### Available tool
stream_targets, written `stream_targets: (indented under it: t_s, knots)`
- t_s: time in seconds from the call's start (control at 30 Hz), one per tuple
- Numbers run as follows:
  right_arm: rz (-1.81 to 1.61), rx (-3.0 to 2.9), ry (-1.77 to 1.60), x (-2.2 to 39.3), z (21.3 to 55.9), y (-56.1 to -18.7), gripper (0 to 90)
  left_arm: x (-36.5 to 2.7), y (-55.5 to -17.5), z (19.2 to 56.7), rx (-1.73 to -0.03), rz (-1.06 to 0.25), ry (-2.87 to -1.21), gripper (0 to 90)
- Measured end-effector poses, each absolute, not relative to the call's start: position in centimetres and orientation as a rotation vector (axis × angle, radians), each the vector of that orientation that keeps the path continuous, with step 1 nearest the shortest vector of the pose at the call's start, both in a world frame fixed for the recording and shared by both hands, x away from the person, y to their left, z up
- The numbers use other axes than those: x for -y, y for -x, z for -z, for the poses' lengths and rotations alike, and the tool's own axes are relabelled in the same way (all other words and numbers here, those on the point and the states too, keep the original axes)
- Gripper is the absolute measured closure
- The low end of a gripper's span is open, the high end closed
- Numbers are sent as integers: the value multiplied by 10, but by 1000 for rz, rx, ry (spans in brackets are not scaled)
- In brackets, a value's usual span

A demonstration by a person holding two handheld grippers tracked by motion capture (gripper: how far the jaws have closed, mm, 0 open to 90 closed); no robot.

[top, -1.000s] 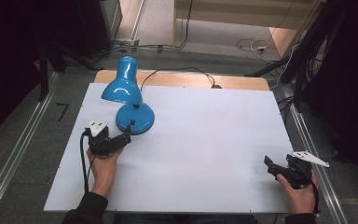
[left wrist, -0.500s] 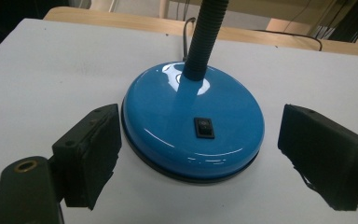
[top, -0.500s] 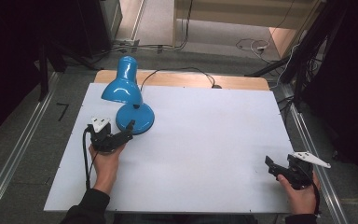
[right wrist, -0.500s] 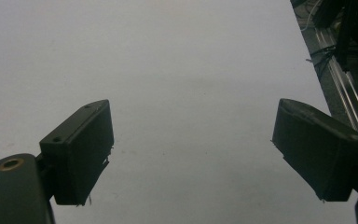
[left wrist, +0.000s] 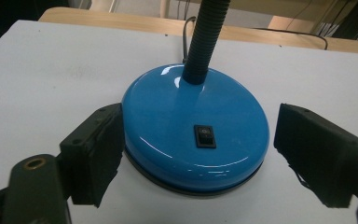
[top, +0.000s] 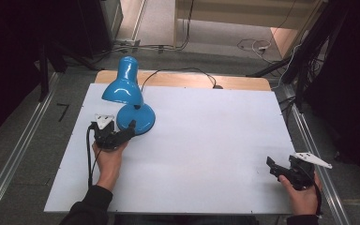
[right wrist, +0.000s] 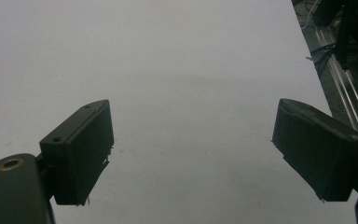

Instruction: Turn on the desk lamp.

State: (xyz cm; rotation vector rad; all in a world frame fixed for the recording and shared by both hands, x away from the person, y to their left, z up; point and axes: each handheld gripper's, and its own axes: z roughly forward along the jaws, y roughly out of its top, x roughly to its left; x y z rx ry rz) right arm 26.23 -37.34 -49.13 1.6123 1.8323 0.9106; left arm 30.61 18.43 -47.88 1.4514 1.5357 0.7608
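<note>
High view: white table [top: 206, 154]; grey floor [top: 23, 140]

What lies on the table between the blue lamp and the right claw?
Nothing: in the high view the white table is bare between the lamp and the right claw.

Two hand-held grippers, the left gripper [top: 122, 135] and the right gripper [top: 277, 169], are matte black, each topped by a pale grey three-cornered plate. A black cable trails from each. Blocky black fingers [left wrist: 95, 151] carry small screw holes and a brass-ringed eyelet. The person wears dark long sleeves [top: 89, 206].
</note>
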Motion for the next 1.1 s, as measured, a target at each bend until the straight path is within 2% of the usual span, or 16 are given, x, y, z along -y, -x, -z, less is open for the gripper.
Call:
stream_targets:
  t_s: [0.33, 0.5, 0.57, 0.63, 0.67, 0.7, 0.73, 0.77, 0.87, 1.1]
  knots:
    - [-913, -1840, -1610, 372, 492, -264, 112, -183, -317, 483, -1548, -770, -1464, 321]
    - [-903, -1848, -1608, 373, 493, -264, 112, -182, -321, 484, -1540, -799, -1451, 427]
    - [-908, -1845, -1605, 373, 492, -264, 112, -181, -322, 484, -1543, -803, -1460, 491]
    - [-907, -1845, -1607, 373, 493, -264, 112, -180, -325, 484, -1537, -792, -1470, 612]
    - [-907, -1845, -1607, 373, 493, -264, 112, -180, -326, 484, -1531, -789, -1484, 612]
    - [-905, -1845, -1610, 372, 493, -264, 113, -179, -327, 485, -1524, -783, -1494, 713]
    - [-907, -1844, -1611, 372, 493, -264, 112, -178, -328, 485, -1523, -786, -1509, 753]
    - [-907, -1844, -1611, 372, 493, -264, 112, -176, -329, 486, -1520, -784, -1513, 753]
    - [-906, -1854, -1599, 370, 492, -264, 112, -175, -333, 490, -1511, -752, -1531, 900]
    - [-910, -1847, -1612, 372, 493, -265, 112, -170, -343, 496, -1525, -728, -1557, 900]
